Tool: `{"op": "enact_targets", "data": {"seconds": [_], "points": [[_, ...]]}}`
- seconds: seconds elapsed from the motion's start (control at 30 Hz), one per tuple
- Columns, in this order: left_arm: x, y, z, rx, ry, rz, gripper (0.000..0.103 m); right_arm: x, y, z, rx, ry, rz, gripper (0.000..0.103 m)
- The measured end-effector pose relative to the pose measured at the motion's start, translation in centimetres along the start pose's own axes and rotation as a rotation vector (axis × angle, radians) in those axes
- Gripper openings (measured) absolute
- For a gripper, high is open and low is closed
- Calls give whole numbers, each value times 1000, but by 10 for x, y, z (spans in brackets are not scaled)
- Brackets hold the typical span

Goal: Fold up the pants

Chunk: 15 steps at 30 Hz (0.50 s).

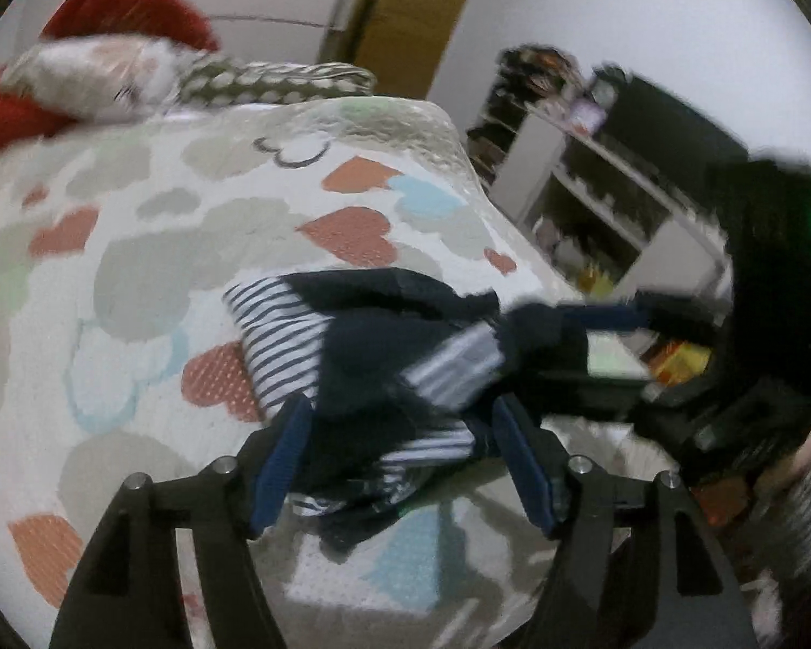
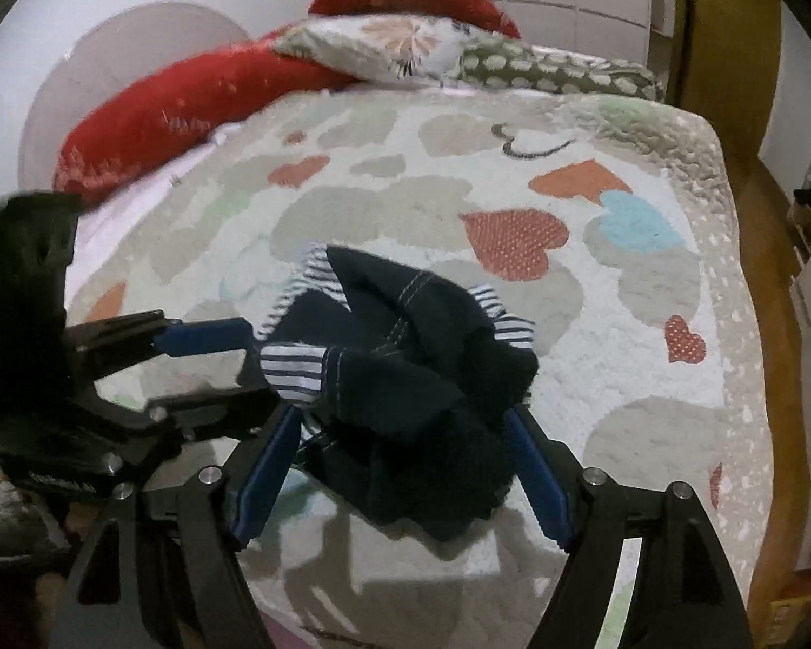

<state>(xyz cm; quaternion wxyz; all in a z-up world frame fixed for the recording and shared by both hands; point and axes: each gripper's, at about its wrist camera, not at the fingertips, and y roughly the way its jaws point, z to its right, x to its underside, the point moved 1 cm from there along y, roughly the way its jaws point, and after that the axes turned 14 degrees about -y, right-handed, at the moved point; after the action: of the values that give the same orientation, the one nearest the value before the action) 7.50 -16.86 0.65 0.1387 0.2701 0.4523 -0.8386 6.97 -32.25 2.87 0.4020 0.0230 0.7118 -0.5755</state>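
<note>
Small dark navy pants [image 2: 405, 368] with black-and-white striped lining lie crumpled near the front edge of a bed; they also show in the left wrist view [image 1: 373, 357]. My left gripper [image 1: 400, 427] is open, its blue pads on either side of the near part of the pants. My right gripper [image 2: 405, 432] is open too, straddling the bunched navy cloth. In the left wrist view the right gripper [image 1: 611, 346] reaches in from the right. In the right wrist view the left gripper [image 2: 216, 362] comes in from the left beside the striped cuff.
The bed has a white quilt with heart shapes [image 2: 513, 249]. Red bolsters [image 2: 178, 103] and patterned pillows [image 2: 405, 48] lie at its far end. A white shelf unit [image 1: 611, 205] stands right of the bed, with wooden floor [image 2: 768, 432] alongside.
</note>
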Motion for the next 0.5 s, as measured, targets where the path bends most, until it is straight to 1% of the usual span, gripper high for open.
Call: {"op": "enact_targets", "data": {"seconds": [0.03,0.07,0.1,0.13,0.17,0.2,0.23,0.27,0.3,0.33,0.37,0.4,0.47,0.5], "points": [[1,4,4,-27,30,-10,68,2,-6,2,-5,5,22,81],[2,11,7,-49,47,-30,64,4,-9,3,1,4,31,82],[2,16,7,-63,47,-45,54,5,-9,4,17,2,29,82],[1,22,6,-97,38,-60,28,6,-6,5,23,3,24,82],[1,24,4,-115,30,-66,18,6,-2,6,29,4,17,82],[-1,25,0,-112,8,-71,17,5,3,6,30,5,12,82],[-4,23,-4,-105,-13,-70,8,5,12,5,15,6,3,76],[-8,21,-7,-110,-26,-69,8,3,17,4,5,6,-7,38],[-14,16,-11,-113,-43,-60,7,0,27,4,13,2,-38,24],[-22,11,-15,-119,-60,-44,7,-5,30,4,43,-6,-55,24],[-29,6,-18,-122,-75,-27,7,-13,30,5,73,-21,-45,24],[-37,1,-20,-117,-91,-10,7,-21,27,6,83,-29,-25,23],[-54,-14,-19,-106,-110,41,7,-46,10,8,109,-44,51,23],[-60,-22,-14,-116,-99,81,7,-57,1,7,126,-59,88,23]]}}
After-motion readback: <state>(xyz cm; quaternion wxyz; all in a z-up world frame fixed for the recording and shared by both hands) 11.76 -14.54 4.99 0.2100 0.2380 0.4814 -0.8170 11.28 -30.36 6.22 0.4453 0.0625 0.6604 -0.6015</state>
